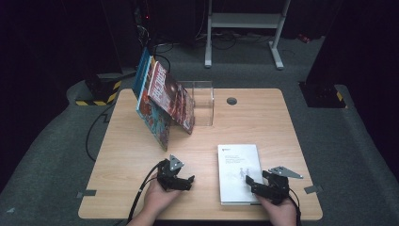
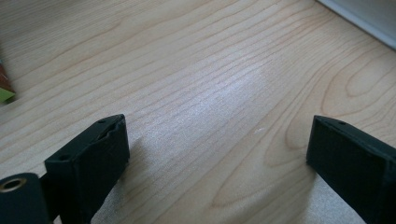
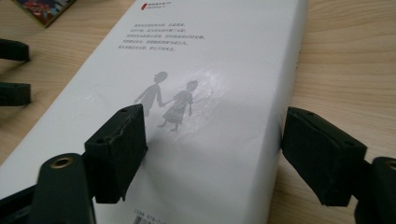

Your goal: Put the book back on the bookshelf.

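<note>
We are holding the right gripper (image 1: pixel 254 182) over the near right corner of the white book (image 1: pixel 239 169), which is lying flat on the table (image 1: pixel 263 117), near and right of centre. Its jaws are standing wide apart, one above the cover and one beside the right edge, gripping nothing. Our left gripper (image 1: pixel 187 181) is resting open over bare wood just left of the book. Colourful books (image 1: pixel 162 96) are leaning against a clear stand (image 1: pixel 203 101) at the far left.

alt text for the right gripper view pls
The right hand-held gripper stands open over a white book lying flat on a wooden table: one jaw above the cover, the other beside the book's edge. The cover shows two small grey figures holding hands.
</note>
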A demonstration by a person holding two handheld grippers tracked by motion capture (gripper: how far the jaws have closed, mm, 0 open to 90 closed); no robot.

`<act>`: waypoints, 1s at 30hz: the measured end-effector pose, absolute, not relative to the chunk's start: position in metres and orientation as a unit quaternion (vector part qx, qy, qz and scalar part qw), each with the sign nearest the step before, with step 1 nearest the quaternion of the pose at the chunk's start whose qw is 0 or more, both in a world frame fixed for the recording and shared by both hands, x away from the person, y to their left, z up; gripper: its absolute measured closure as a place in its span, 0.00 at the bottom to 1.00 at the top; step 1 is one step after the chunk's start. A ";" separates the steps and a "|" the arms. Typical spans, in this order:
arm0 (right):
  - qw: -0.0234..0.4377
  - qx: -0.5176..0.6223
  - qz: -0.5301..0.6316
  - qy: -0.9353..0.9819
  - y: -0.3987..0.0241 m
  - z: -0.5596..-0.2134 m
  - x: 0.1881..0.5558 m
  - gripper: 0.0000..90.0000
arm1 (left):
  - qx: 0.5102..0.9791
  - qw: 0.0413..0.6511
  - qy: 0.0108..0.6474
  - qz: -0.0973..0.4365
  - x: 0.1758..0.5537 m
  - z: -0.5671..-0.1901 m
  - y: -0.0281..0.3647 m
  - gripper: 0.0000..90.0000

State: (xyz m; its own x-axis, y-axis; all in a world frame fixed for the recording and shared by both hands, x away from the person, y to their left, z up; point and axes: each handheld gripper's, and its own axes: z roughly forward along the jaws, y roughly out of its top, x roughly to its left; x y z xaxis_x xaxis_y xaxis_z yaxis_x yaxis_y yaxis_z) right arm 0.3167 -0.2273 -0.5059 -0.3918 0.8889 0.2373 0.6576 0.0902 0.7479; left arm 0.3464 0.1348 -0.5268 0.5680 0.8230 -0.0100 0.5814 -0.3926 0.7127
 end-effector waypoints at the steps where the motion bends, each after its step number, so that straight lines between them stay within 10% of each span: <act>1: 0.135 0.528 0.416 0.728 -0.224 -0.506 0.316 0.27 | 0.815 0.346 0.432 0.173 0.346 -0.527 0.135 0.07; 20: 0.130 0.465 0.431 0.763 -0.171 -0.507 0.316 0.32 | 0.795 0.392 0.443 0.131 0.341 -0.521 0.148 0.08; 30: 0.154 0.464 0.423 0.763 -0.178 -0.504 0.305 0.35 | 0.786 0.421 0.436 0.122 0.329 -0.514 0.136 0.24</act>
